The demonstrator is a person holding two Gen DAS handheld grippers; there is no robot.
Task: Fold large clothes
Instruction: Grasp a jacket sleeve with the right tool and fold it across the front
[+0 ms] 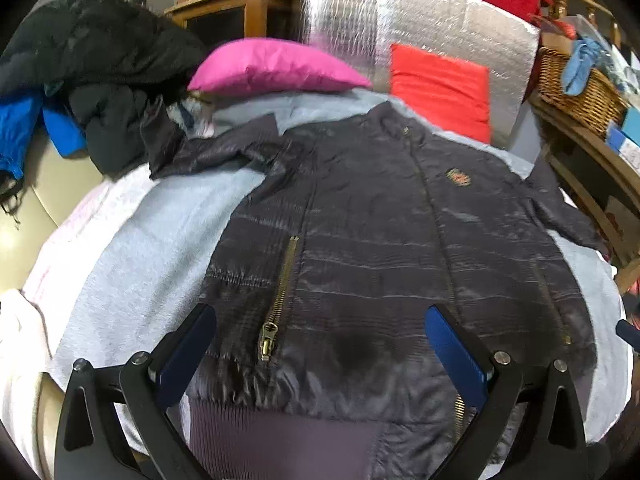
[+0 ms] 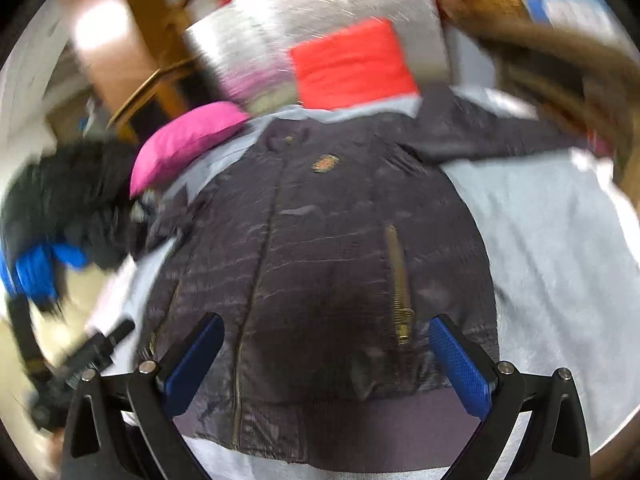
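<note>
Grey blanket [image 1: 168, 224], dark quilted jacket [image 1: 380, 248] spread flat

Pink cushion [image 1: 272, 66], perhaps wicker basket [image 1: 576, 84]

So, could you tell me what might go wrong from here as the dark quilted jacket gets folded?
The dark quilted jacket looks slippery, so either open gripper, left or right, may lose its pinch. Its brass pocket zipper could snag a finger. The bunched sleeve beside the pink cushion might fold crookedly.
</note>
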